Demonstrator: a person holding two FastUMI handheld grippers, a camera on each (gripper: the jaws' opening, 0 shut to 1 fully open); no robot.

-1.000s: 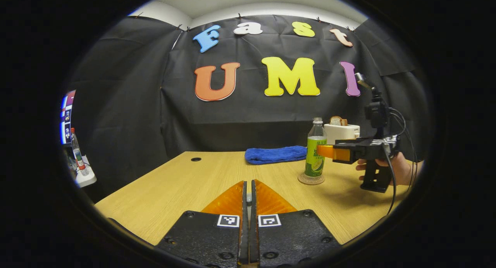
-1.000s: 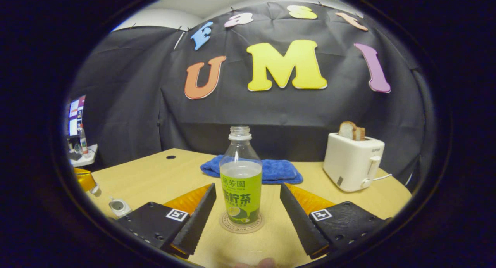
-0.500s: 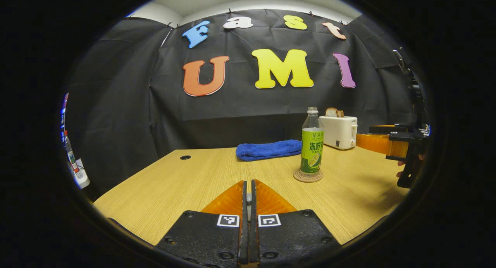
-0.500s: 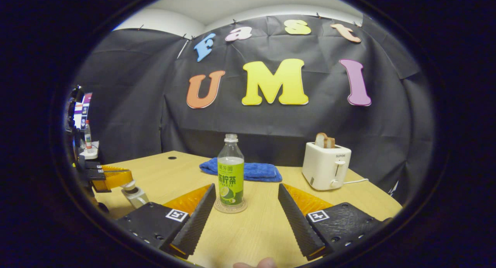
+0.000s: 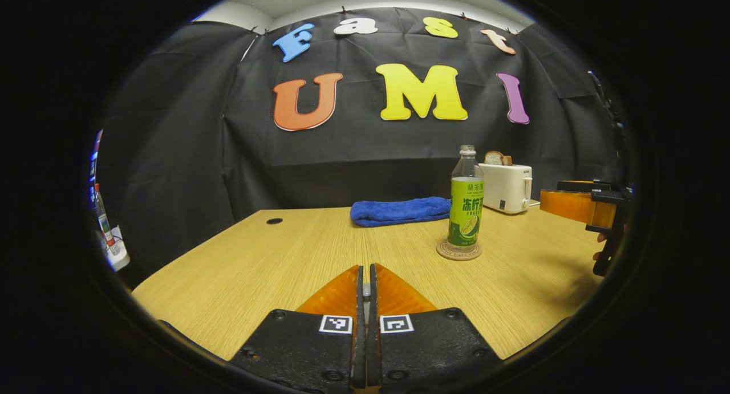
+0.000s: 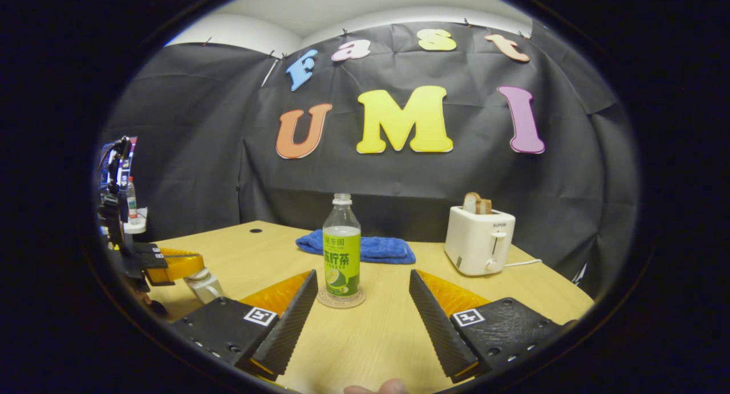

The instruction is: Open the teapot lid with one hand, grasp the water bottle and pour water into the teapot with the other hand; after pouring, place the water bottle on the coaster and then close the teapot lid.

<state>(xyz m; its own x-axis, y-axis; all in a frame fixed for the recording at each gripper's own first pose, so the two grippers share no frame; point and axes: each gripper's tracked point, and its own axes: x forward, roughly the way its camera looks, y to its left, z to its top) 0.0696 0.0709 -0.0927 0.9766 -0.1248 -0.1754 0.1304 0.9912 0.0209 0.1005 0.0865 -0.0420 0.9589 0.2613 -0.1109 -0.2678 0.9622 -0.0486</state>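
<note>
Bottle (image 6: 341, 246) sits uncapped, part-full on coaster (image 6: 341, 299) mid-bench; your right gripper (image 6: 360, 303) gapes empty, left gripper (image 5: 365, 294) is closed on what looks like the lid — thin plastic, so grip the label band gently.

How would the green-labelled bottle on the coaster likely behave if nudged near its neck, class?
The bottle is tall and narrow on a small coaster, so it would probably tip rather than slide. It has no cap, so liquid could spill. Its clear, thin-looking wall may flex under a squeeze.
</note>
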